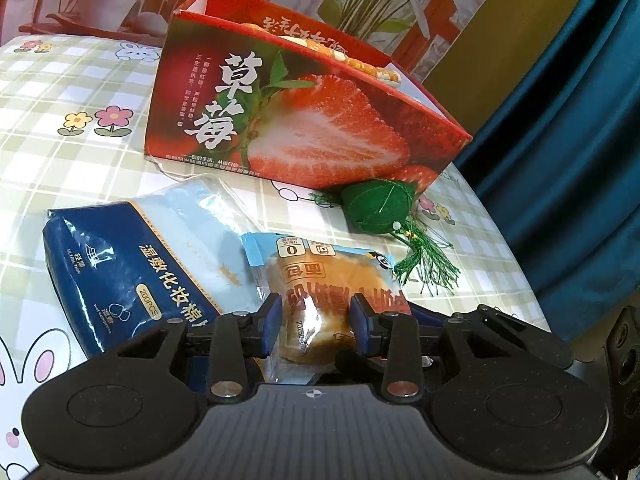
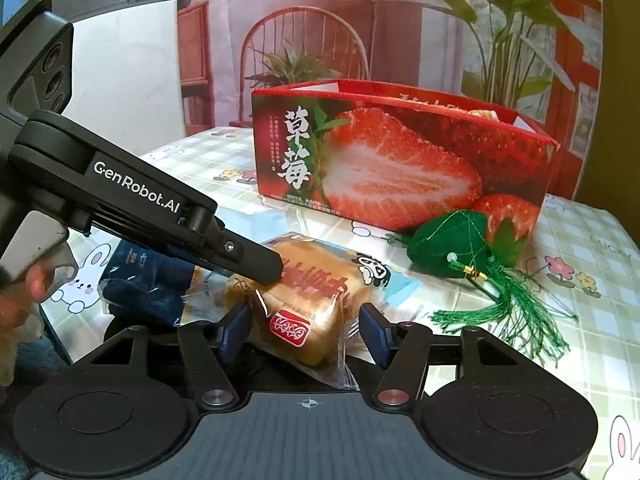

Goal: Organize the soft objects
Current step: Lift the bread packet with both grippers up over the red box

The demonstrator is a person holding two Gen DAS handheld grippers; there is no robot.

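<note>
A wrapped bread packet [image 1: 320, 280] [image 2: 308, 288] sits between the blue pads of my left gripper [image 1: 316, 322], which press on its two sides. In the right wrist view the left gripper [image 2: 264, 266] comes in from the left, its black finger lying on the packet's top. My right gripper [image 2: 306, 330] straddles the packet's near end with its jaws apart; a small gap shows beside the right pad. Behind stands the red strawberry box [image 1: 300, 112] [image 2: 400, 168], open at the top. A green stuffed pouch with a tassel [image 1: 380, 208] [image 2: 448, 244] lies at its front corner.
A blue pack of cotton pads [image 1: 132, 264] [image 2: 148, 284] lies left of the bread. Something orange and white [image 1: 360, 64] shows over the box rim. The checked tablecloth [image 1: 80, 160] ends at a blue curtain [image 1: 560, 120] on the right. A person's hand [image 2: 24, 292] holds the left gripper.
</note>
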